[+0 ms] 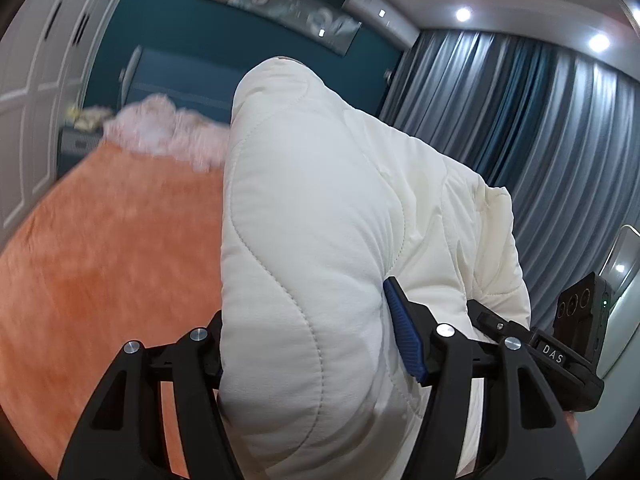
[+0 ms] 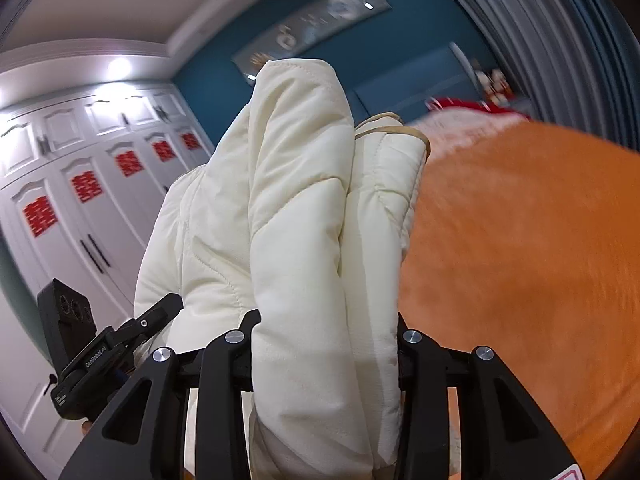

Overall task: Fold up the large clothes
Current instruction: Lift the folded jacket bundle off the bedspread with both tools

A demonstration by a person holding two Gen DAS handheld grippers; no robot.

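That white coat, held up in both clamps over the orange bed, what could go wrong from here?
1. The puffy coat bulges thick between the left gripper pads; it might slip out.
2. The right gripper pinches several bunched layers, so one may drop loose.
3. Laid on the bed bunched like this, the coat may fold crookedly.

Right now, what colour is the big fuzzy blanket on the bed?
Orange. The blanket shows best in the right wrist view.

orange fuzzy bed (image 1: 100, 248) carries a pale pink fluffy throw (image 1: 168, 132) at its far end.
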